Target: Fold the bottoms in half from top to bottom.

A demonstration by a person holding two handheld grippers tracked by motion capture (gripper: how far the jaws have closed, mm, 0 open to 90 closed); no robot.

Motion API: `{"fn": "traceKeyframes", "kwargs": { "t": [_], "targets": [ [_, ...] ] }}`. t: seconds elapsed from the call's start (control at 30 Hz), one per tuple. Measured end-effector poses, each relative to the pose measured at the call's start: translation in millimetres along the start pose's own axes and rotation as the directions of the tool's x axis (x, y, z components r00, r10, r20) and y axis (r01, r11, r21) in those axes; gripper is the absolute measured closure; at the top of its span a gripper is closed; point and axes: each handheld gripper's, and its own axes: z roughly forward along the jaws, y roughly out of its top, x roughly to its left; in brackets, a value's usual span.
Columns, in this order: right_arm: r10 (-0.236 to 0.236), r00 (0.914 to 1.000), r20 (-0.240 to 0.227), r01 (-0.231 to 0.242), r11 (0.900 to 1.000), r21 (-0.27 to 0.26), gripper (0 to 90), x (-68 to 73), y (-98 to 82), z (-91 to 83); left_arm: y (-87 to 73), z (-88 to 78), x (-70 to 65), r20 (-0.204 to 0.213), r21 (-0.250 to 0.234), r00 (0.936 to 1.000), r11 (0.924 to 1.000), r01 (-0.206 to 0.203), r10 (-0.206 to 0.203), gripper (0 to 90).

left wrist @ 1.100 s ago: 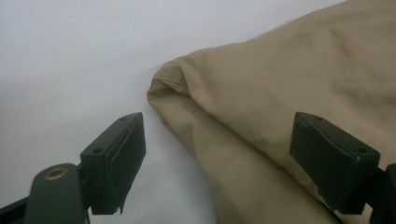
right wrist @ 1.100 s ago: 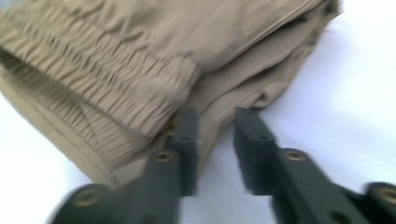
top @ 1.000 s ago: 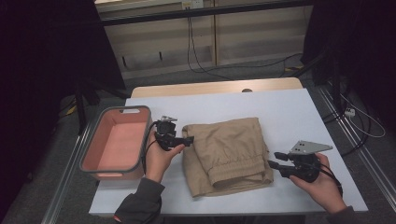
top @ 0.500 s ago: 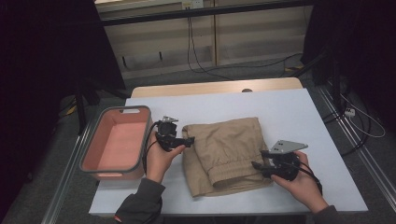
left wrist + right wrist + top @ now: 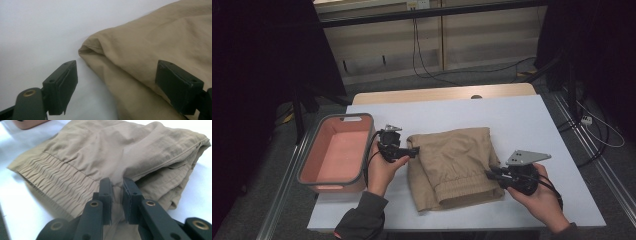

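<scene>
The right hand-held gripper [image 5: 116,195] has slid in to the shorts' [image 5: 457,165] waistband corner and its jaws have just been closing, now pinching a fold there. The left hand-held gripper [image 5: 117,85] waits agape at the shorts' opposite edge, beside the bin [image 5: 307,165]. Lifting looks next.

Left hand-held gripper [image 5: 416,149] gapes; right hand-held gripper [image 5: 116,195] has just been closing.

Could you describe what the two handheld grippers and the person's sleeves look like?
Both are black. The left gripper trails a black cable; its jaws end in flat rectangular pads. The right gripper carries a grey three-cornered plate and brass-coloured rivets. The left sleeve is dark grey.
</scene>
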Motion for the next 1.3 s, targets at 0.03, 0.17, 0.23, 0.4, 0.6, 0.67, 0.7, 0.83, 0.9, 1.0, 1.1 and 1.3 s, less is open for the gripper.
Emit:
{"fn": "traceKeyframes", "kwargs": {
  "t": [0.03, 0.17, 0.23, 0.4, 0.6, 0.67, 0.7, 0.83, 0.9, 1.0, 1.1, 1.3],
  "targets": [
    [-0.001, 1.0, -0.006, 0.001, 1.0, 0.014, 78.5, 0.9, -4.6, 0.3, -0.2, 0.0, 0.1, 0.0, 0.001, 1.0, 1.0, 0.001, -0.001, 18.0],
    [-0.016, 0.9994, 0.032, 0.014, 0.998, 0.056, 66.7, 3.0, -23.6, 12.0, -1.2, 0.8, -0.1, 0.0, 0.002, 1.0, 1.0, 0.003, -0.003, 18.0],
    [0.012, 0.9988, 0.048, -0.014, 0.999, 0.051, 52.4, -0.1, -25.2, 15.4, -1.6, 1.3, -0.2, -0.003, 0.004, 1.0, 1.0, 0.002, -0.002, 17.9],
    [0.046, 0.9975, 0.055, -0.049, 0.997, 0.056, 44.3, -3.5, -25.9, 24.5, -2.8, 4.1, -0.8, 0.003, 0.008, 1.0, 1.0, 0.003, -0.003, 17.8],
    [0.049, 0.9987, 0.014, -0.05, 0.994, 0.1, 70.5, -1.4, -17.8, 39.1, -1.9, 5.5, -2.6, 0.016, 0.009, 0.9998, 0.9998, -0.016, 0.015, 17.5],
    [0.029, 0.9994, 0.018, -0.03, 0.994, 0.109, 78.1, -0.2, -15.6, 41.5, -1.9, 5.4, -2.2, 0.015, 0.006, 0.9997, 0.9998, -0.017, 0.017, 17.5],
    [0.014, 0.9996, 0.026, -0.017, 0.993, 0.114, 79.6, 0.4, -14.5, 42.2, -2.0, 5.5, -1.9, 0.012, 0.003, 0.9998, 0.9999, -0.015, 0.015, 17.5],
    [-0.026, 0.9989, 0.039, 0.022, 0.994, 0.106, 81.1, 0.6, -10.7, 39.5, -2.4, 4.7, -0.4, 0.018, 0.008, 0.9998, 0.9999, -0.01, 0.01, 17.3],
    [-0.026, 0.9984, 0.05, 0.021, 0.995, 0.096, 81.1, -1.4, -8.2, 35.7, -2.4, 4.4, -0.1, 0.01, -0.001, 0.9999, 0.9999, -0.011, 0.011, 17.3],
    [-0.019, 0.9984, 0.053, 0.016, 0.997, 0.073, 80.4, -4.2, -9.3, 32.4, -1.9, 3.4, 0.8, 0.011, 0.002, 0.9999, 0.9999, -0.011, 0.011, 17.3],
    [-0.022, 0.9969, 0.076, 0.017, 0.998, 0.065, 75.1, -1.6, -12.6, 31.9, -2.4, 3.5, 0.7, 0.009, 0.002, 0.9999, 1.0, -0.01, 0.01, 17.3],
    [-0.004, 0.9962, 0.088, 0.0, 0.999, 0.036, 37.4, -1.4, -18.8, 19.9, -2.8, 3.1, 0.7, 0.01, 0.002, 0.9998, 0.9999, -0.017, 0.017, 16.9]
  ]
}}
